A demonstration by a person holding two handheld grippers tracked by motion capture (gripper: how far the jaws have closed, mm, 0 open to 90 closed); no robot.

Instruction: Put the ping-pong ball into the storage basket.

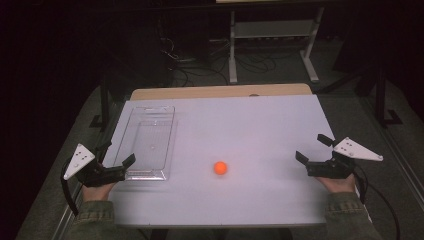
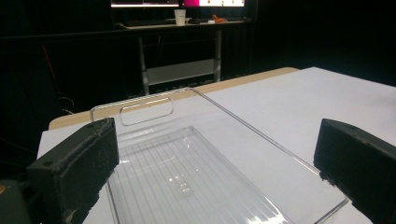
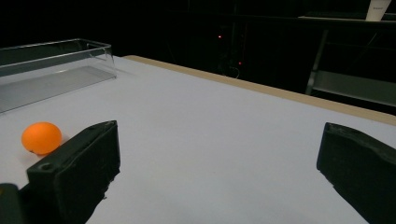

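While both hands rest at the near edge of the white table (image 1: 260, 125), a small round orange ball (image 1: 220, 168) sits alone on the table top, near the front and about in the middle. Nothing touches it.

On the left side of the table lies a long clear plastic tray (image 1: 170, 130) with ridges on its floor and a handle slot at its far end. It has nothing in it.

From above, the left gripper (image 1: 119, 156) sits just beside the near left corner of the tray. Its two black jaws are wide apart and hold nothing. In the left gripper view, the tray (image 2: 280, 149) lies between the jaws but they do not touch it.

On the other side, the right gripper (image 1: 314, 148) is well apart from the ball. Its jaws are wide apart too, with nothing between them. In the right gripper view, the ball (image 3: 41, 137) sits just past the left jaw.
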